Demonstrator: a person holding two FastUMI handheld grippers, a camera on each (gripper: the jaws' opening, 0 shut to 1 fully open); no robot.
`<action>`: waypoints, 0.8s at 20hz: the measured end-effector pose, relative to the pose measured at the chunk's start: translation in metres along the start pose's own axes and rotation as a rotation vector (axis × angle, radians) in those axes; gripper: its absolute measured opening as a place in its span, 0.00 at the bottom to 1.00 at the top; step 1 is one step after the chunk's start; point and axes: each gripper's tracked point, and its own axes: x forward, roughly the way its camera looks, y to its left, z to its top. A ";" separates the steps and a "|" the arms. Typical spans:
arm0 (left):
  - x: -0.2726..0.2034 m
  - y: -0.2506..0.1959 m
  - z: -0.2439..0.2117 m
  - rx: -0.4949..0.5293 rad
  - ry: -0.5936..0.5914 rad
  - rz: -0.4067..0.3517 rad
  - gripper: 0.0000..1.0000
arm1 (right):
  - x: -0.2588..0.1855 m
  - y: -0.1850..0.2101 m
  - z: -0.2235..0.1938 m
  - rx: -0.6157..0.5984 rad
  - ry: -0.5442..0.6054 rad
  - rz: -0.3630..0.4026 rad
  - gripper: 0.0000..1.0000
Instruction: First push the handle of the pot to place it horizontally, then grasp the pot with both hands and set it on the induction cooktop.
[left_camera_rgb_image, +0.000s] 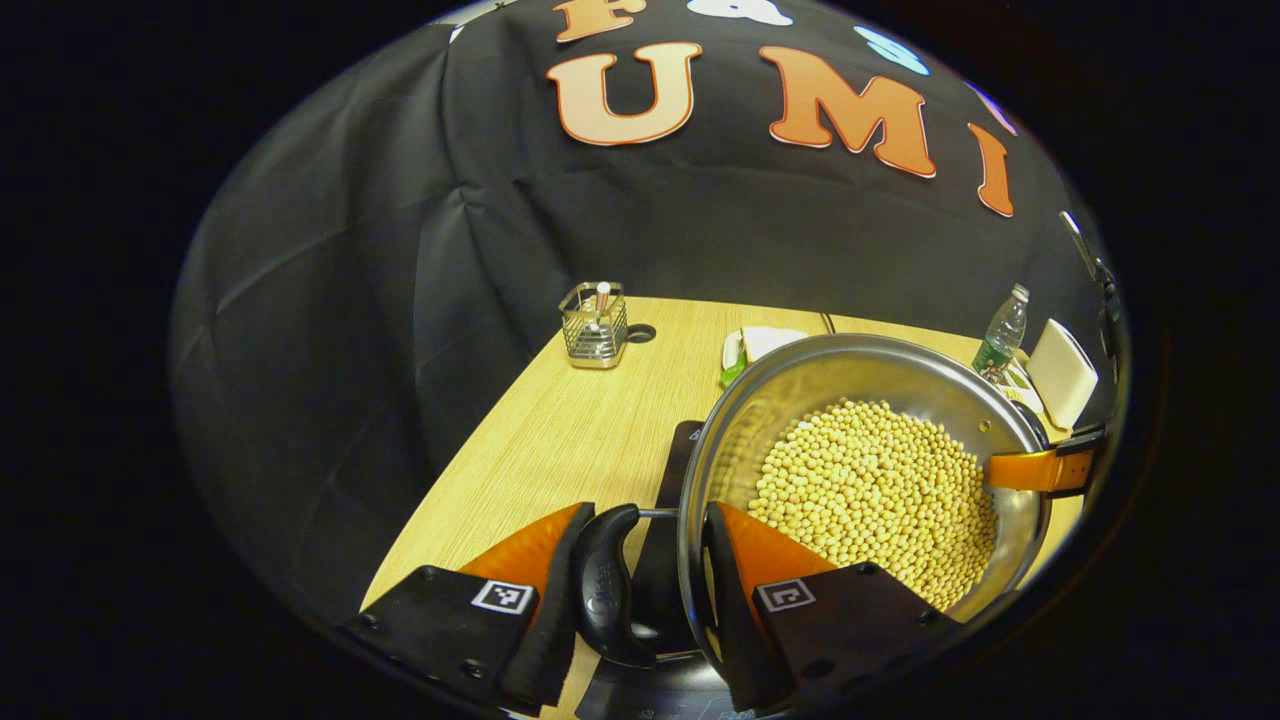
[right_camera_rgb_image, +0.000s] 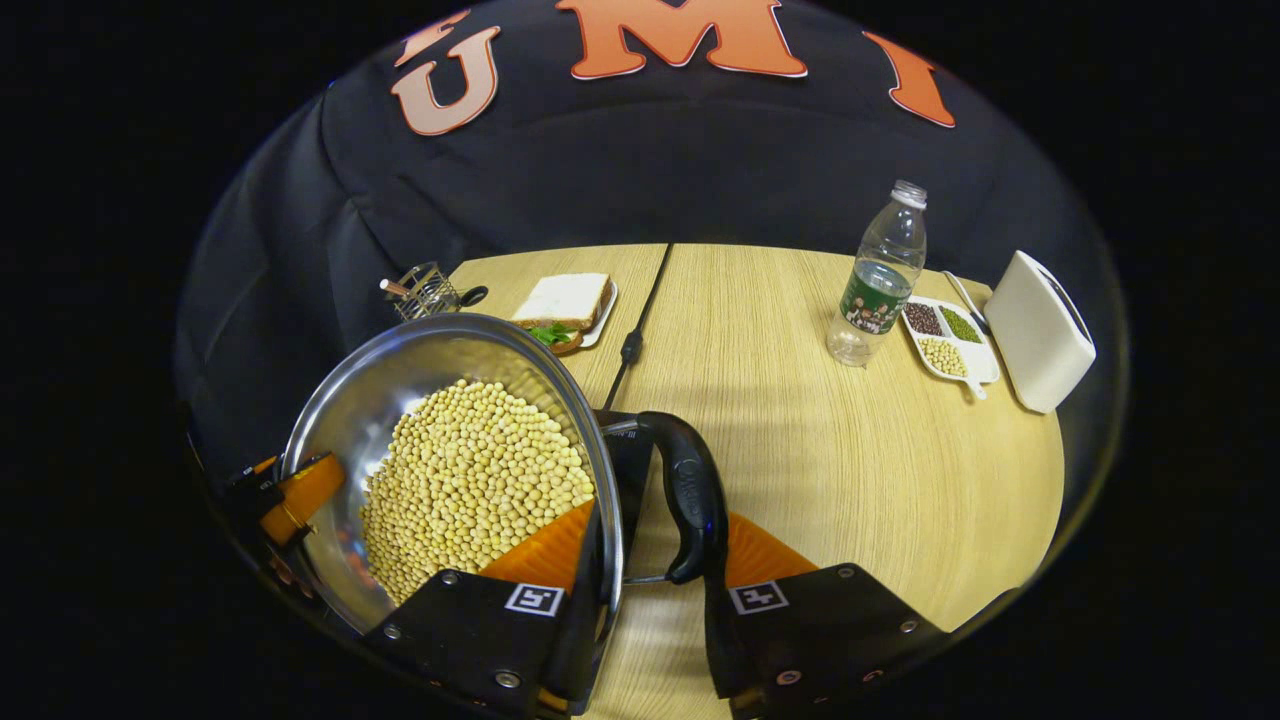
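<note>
Fingers of the left gripper (left_camera_rgb_image: 640, 590) straddle the pot's (left_camera_rgb_image: 860, 470) left handle (left_camera_rgb_image: 605, 585) and rim at the bottom centre of the left gripper view — one finger outside the handle, the other inside the bowl against the wall. They look closed on handle and rim together, though whether both pads truly press cannot be told for sure. The right gripper (right_camera_rgb_image: 650, 590) does the mirror job at the bottom centre of the right gripper view: one finger inside the pot (right_camera_rgb_image: 440, 440), one outside the right handle (right_camera_rgb_image: 690, 500), apparently clamped.

Each view also shows the other gripper's finger hooked over the far rim, at the right edge of the left gripper view and the lower left of the right gripper view.

The pot sits centre-right in the left gripper view, over the dark cooktop (left_camera_rgb_image: 670, 500), and it reads as tilted; I cannot tell whether it rests or hangs. It is steel, stiff and smooth, and well filled with soybeans (right_camera_rgb_image: 470, 490) — so likely heavy, with a load that shifts and spills if tipped. The two handles are the right hold; keep both sides level.
</note>
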 end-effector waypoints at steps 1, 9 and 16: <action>-0.001 0.000 0.002 -0.001 0.001 0.003 0.67 | 0.001 0.001 -0.001 0.002 0.002 0.001 0.46; -0.001 -0.004 0.003 -0.006 0.020 0.012 0.67 | 0.014 0.008 -0.011 0.002 0.022 0.002 0.46; 0.004 -0.004 0.001 -0.012 0.021 -0.003 0.67 | 0.017 0.012 -0.008 0.003 0.001 -0.008 0.46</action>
